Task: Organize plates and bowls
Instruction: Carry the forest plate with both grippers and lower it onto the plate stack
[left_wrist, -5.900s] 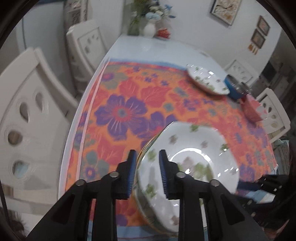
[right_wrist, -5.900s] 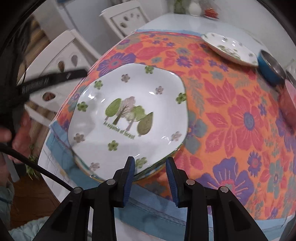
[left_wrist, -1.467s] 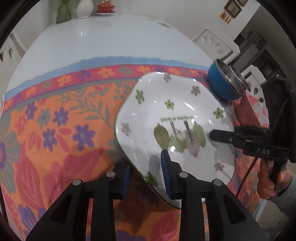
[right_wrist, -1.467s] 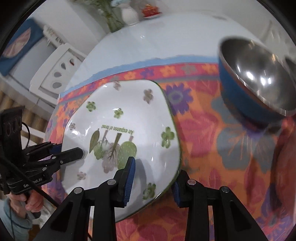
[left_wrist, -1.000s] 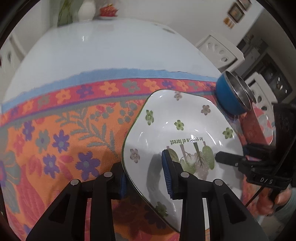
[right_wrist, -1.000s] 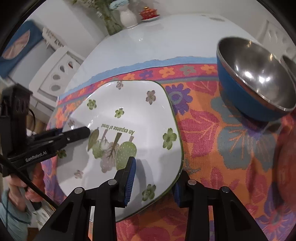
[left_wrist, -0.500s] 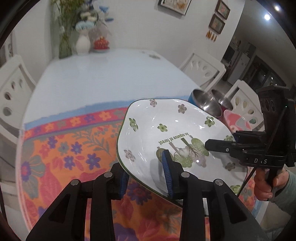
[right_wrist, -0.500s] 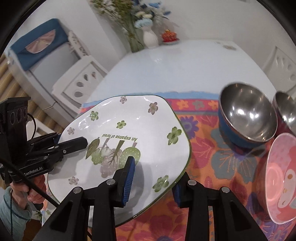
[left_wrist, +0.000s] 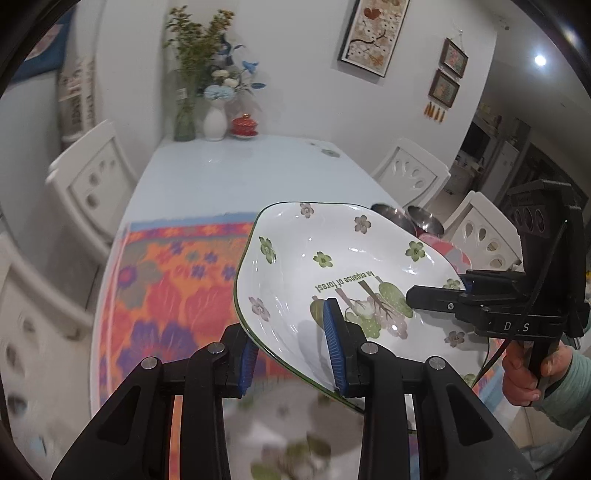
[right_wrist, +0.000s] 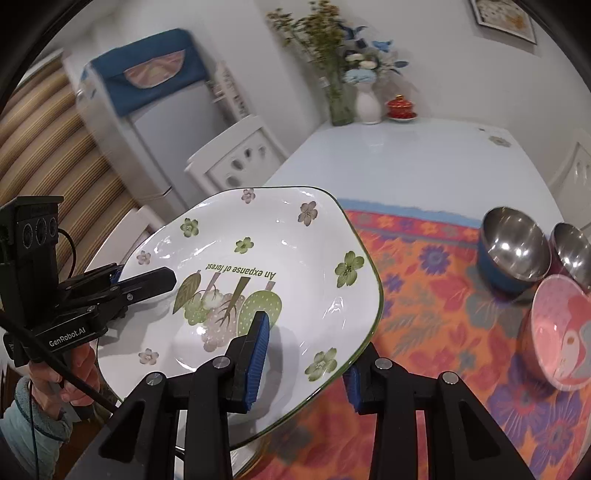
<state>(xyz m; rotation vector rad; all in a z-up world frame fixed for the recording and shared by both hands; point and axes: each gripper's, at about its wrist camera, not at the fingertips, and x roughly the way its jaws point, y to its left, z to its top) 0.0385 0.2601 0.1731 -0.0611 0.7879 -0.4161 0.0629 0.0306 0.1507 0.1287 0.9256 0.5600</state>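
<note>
A white plate with a tree print and small flowers hangs tilted above the floral cloth. My left gripper is shut on one rim, one pad on top and one beneath. On the opposite rim my right gripper is shut the same way. Each gripper shows in the other's view: the right gripper and the left gripper. A blurred second floral plate lies below. A blue steel bowl, a dark red steel bowl and a pink bowl stand at the right.
The orange floral cloth covers the near half of a pale table. At its far end are a vase of flowers and a red lidded pot. White chairs line both sides.
Both grippers have lifted the tree-print plate off the cloth and carried it up and toward the near end. The bowls now sit farther off, and the blurred plate has come into view below.
</note>
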